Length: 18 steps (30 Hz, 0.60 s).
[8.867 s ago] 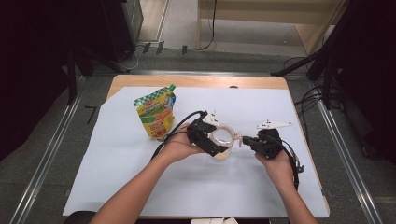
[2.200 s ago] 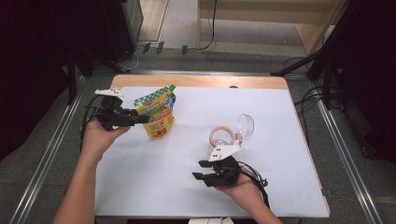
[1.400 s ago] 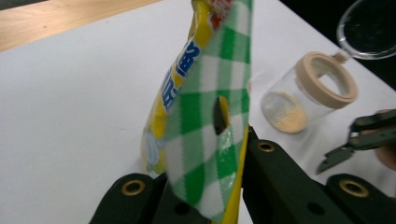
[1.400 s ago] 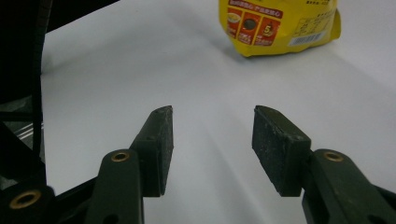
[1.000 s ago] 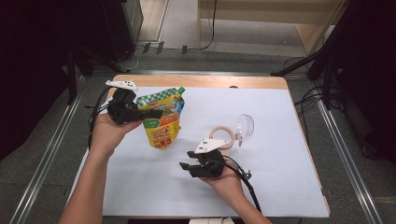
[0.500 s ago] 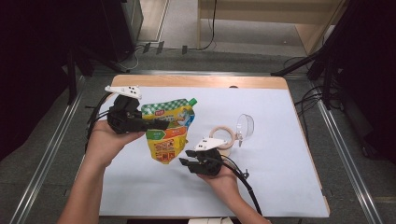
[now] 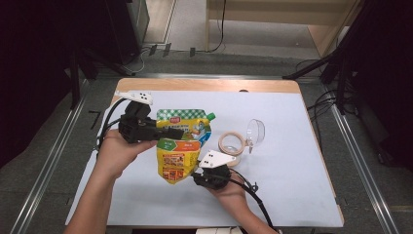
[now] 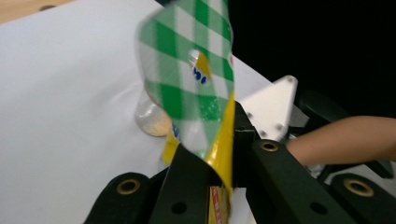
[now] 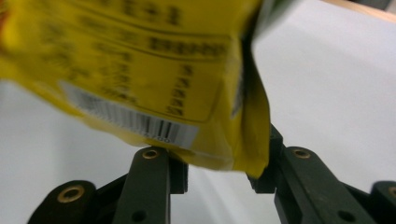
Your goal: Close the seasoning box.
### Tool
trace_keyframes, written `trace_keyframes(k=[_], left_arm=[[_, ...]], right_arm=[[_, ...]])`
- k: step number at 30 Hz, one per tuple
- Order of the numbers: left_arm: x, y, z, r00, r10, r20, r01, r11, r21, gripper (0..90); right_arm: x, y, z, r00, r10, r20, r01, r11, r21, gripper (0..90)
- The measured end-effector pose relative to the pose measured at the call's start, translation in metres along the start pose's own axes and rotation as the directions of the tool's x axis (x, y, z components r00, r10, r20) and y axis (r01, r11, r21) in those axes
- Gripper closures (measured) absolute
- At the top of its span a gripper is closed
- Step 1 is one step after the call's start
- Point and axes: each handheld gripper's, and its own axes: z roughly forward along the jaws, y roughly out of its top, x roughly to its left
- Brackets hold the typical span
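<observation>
High view: pouch [image 7: 181,146] held above the desk [image 7: 302,161], long axis running from green top down toward the person. Left gripper [image 7: 168,132] clamped on the upper edge. Right gripper [image 7: 202,176] just at the lower right corner, nearer the bottom; tape roll [image 7: 232,144] just right of the pouch.

Left gripper view: jaws pinched on the pouch [image 8: 205,116].

Right gripper view: jaws partly open, just been closing, bottom corner of the pouch [image 9: 187,93] between them, not yet pressed.

Grey floor [image 7: 44,165] around a wooden table [image 7: 204,85] (white-topped), pale wood furniture [image 7: 272,12] behind, dark sides.
</observation>
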Motion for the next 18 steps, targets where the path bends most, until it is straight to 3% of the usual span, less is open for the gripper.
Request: trace_keyframes(k=[2, 7, 18], left_arm=[[-0.001, 0.001, 0.004, 1.0000, 0.006, -0.002, -0.006, 1.0000, 0.002, 87.0], [-0.001, 0.002, 0.021, 0.9998, 0.018, -0.006, -0.018, 0.9996, 0.020, 85.1], [0.003, 0.004, 0.054, 0.9989, 0.039, -0.025, -0.038, 0.9982, 0.046, 80.1]], right_arm=[[0.006, 0.000, 0.000, 0.9998, -0.019, -0.006, 0.019, 0.9998, 0.006, 65.5], [0.013, -0.001, -0.003, 0.9996, -0.011, -0.026, 0.011, 0.9998, 0.014, 65.5], [0.016, -0.001, -0.010, 0.9966, 0.048, -0.067, -0.046, 0.9986, 0.026, 65.3]])
